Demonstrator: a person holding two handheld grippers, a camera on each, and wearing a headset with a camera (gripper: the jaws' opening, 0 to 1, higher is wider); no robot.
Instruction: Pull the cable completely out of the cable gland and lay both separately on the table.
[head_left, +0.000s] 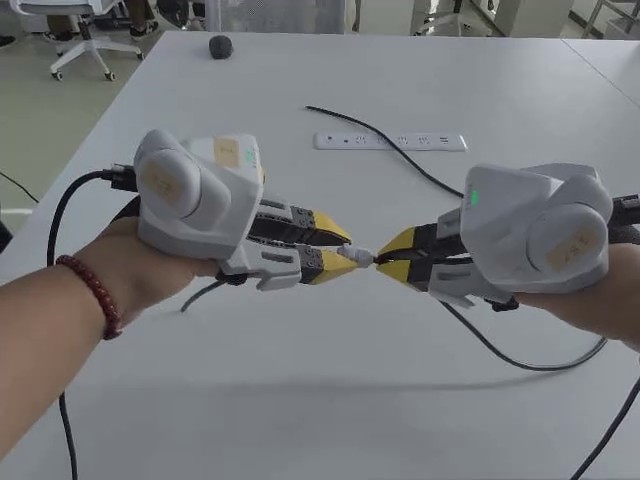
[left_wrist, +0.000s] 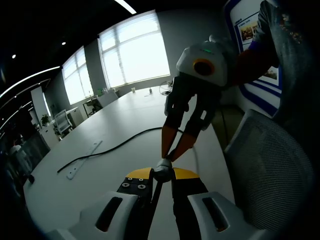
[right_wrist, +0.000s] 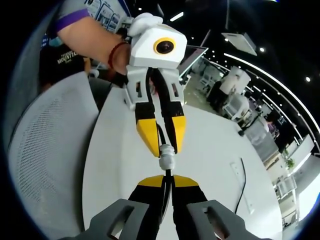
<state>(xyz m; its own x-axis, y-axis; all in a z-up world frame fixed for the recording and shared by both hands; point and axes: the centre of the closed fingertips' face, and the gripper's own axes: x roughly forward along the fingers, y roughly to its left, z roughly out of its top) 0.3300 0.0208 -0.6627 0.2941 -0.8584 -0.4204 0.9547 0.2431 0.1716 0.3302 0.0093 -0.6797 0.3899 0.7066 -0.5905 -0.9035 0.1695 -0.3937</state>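
R gripper view: I'm seeing my right gripper (right_wrist: 167, 183) pinched nearly closed on the thin black cable (right_wrist: 168, 175), just below the white cable gland (right_wrist: 166, 156). The left gripper (right_wrist: 166, 148) is reaching in from above, tips clamped round the gland's far end.

L gripper view: the gland is sitting between my own yellow tips, jaws closed down on it, w/ the right gripper biting just beside it.

Head view: both are meeting tip to tip above the table (head_left: 300, 400), gland in the air between them.

Risks, imo: the cable is thin, so it could be sliding thru the right jaws instead of leaving the gland. Pulling off-axis could be binding it inside, or twisting the gland out of the left tips.

Long axis is running gripper to gripper, roughly level. The end where the cable exits is pointing at the right gripper.
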